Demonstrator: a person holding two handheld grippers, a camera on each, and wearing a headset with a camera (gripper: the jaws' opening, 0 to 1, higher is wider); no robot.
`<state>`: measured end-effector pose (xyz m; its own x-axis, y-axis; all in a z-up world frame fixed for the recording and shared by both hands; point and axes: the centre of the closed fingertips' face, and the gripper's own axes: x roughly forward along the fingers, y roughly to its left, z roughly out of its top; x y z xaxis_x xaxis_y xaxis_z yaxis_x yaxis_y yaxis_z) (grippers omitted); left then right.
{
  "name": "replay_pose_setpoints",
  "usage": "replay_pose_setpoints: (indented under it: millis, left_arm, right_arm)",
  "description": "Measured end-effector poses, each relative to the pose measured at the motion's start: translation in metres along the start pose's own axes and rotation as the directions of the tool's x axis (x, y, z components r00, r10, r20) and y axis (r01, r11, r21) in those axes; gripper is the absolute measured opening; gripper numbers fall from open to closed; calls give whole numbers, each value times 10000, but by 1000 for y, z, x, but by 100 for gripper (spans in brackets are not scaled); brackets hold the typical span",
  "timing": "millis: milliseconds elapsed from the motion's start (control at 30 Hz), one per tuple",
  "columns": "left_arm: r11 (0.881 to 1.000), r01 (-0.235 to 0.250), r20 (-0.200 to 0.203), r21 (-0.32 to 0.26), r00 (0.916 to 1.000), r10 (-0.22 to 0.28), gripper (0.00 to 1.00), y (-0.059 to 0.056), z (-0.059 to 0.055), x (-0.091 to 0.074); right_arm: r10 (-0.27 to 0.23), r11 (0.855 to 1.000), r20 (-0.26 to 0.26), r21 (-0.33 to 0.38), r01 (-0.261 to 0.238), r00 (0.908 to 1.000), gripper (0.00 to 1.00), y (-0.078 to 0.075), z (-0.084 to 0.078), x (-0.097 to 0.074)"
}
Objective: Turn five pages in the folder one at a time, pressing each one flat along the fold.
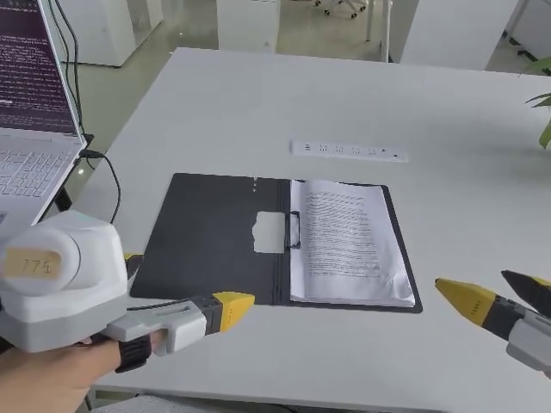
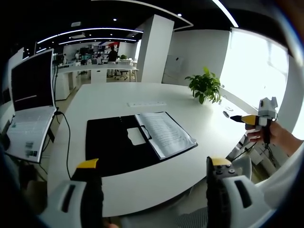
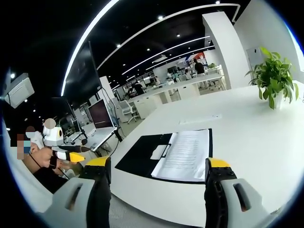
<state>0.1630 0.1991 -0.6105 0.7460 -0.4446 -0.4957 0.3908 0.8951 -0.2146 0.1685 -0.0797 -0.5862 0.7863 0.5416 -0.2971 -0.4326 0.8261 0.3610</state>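
The left hand-held gripper (image 2: 153, 162) has its yellow-tipped jaws spread wide with nothing between them, and in the head view it hangs off the near edge of the worktop (image 1: 258, 103) at about 7 o'clock from the folder (image 1: 207, 241). The right hand-held gripper (image 3: 157, 162) is just as wide and empty, at about 4 o'clock from the folder and clear of it. The folder lies open and flat near the middle of the white worktop. Its inside is black: the left half is bare cover with a white patch beside the clip (image 1: 294, 231), and the right half carries a stack of printed pages (image 1: 344, 241) whose near outer corner curls up a little. Opened out, its long axis runs from 9 to 3 o'clock, and the fold runs from 12 to 6. The text's top points to 12 o'clock, towards a white power strip (image 1: 349, 151). A laptop (image 1: 34, 129) stands at about 10 o'clock.
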Motion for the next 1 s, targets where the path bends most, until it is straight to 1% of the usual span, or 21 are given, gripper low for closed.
replay_pose_setpoints:
  millis: [267,333,567,633,833,1000]
  left_arm:
    - [9999,84,-60,60,9999,-84,90,-2,-1,7]
    - [9999,125,-100,107,9999,-124,90,-3,-2,12]
    - [9989,363,-250,292,9991,-355,89,-11,-4,25]
    - [9985,435,-285,322,9987,-426,88,-13,-4,30]
    - [9967,661,-368,462,9972,-645,87,-18,-4,44]
    - [9936,901,-483,684,9950,-869,86,-28,-5,59]
  right_arm:
    - [-31,10000,23,61,31,10000,80,-2,-3,1]
    - [-40,10000,-13,92,40,10000,80,-3,-5,2]
    - [-58,9998,26,173,57,10000,79,-5,-6,5]
    - [-69,9997,35,213,69,10000,78,-9,-8,7]
    - [-42,9995,-51,301,43,10000,77,-11,-14,12]
    - [-21,9994,-128,351,25,9999,76,-12,-19,15]
